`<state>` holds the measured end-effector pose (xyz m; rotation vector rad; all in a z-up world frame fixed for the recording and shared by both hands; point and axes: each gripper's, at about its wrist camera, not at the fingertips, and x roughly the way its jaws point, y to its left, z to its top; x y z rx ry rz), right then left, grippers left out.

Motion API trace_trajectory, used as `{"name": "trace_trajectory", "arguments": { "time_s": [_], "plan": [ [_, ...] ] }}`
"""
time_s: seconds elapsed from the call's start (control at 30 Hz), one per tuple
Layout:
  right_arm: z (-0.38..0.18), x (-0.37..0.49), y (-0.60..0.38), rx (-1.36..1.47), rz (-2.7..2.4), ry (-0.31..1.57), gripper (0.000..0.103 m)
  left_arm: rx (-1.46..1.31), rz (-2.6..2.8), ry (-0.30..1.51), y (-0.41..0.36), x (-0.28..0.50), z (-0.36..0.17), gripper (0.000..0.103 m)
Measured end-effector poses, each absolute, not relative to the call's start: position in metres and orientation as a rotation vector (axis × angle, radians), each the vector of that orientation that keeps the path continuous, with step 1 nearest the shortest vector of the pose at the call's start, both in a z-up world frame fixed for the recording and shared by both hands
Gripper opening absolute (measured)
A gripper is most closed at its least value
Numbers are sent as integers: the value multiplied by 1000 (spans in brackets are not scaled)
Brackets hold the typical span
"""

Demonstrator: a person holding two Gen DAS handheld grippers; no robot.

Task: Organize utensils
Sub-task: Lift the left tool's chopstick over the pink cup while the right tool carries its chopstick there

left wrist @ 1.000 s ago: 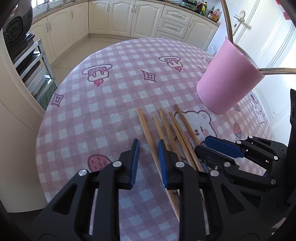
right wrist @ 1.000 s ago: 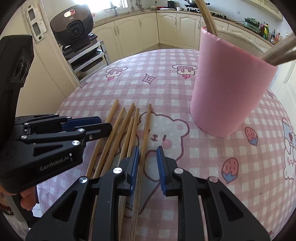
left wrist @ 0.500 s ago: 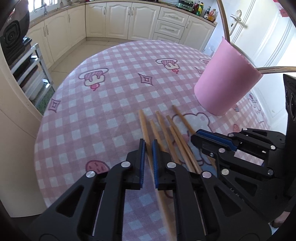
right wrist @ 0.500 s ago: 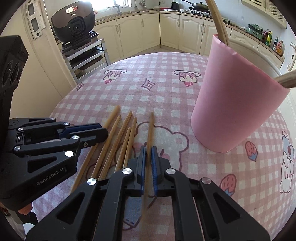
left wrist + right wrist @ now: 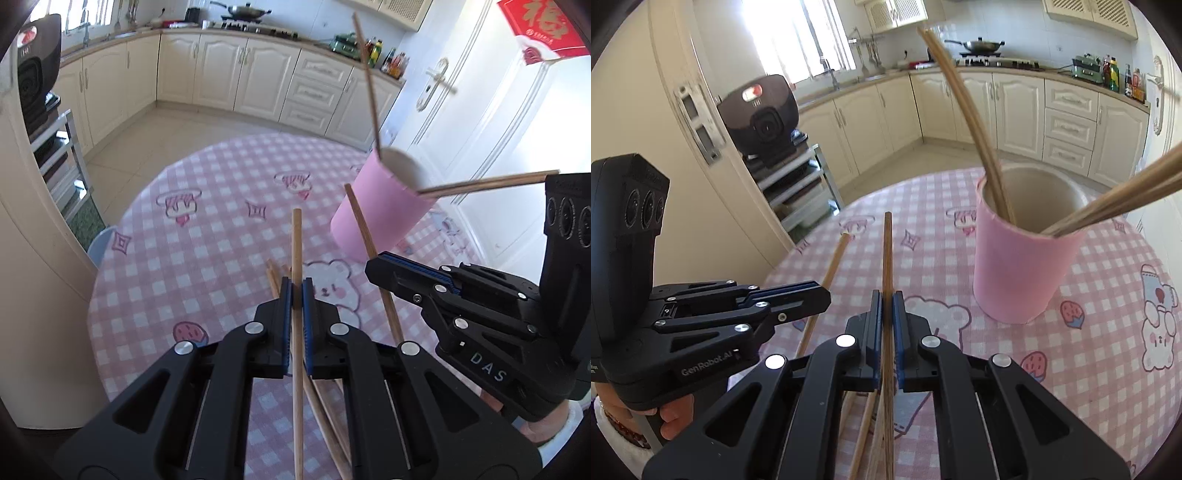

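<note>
Above the checked bench, each of my hand-held grippers is clamped on one chopstick.

In the left wrist view, my left hand-held gripper pinches a chopstick that points forward off the pink-checked bench; more loose chopsticks lie on the cloth below, and my right hand-held gripper holds its own stick near the pink cup. In the right wrist view, my right hand-held gripper is closed on a darker chopstick, the pink cup stands upright to its right with chopsticks leaning in it, and my left hand-held gripper grips a tilted stick.
</note>
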<state>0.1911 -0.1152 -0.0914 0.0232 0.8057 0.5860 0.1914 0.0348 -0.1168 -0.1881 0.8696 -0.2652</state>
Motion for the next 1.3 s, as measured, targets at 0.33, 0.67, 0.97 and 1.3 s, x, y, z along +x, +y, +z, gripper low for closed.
{"name": "trace_trajectory", "arguments": {
  "time_s": [0.33,0.67,0.97,1.3],
  "plan": [
    [-39,151,-128,34,604,636,4,-184,-298,707,35,151,-54,6],
    [5,123,-143,-7,581,494,4,-200,-330,576,32,126,-11,6],
    [42,124,-158,-31,574,411,4,-198,-341,531,20,137,11,6],
    [81,146,-196,8,550,243,4,-192,-339,441,8,174,44,6]
  ]
}}
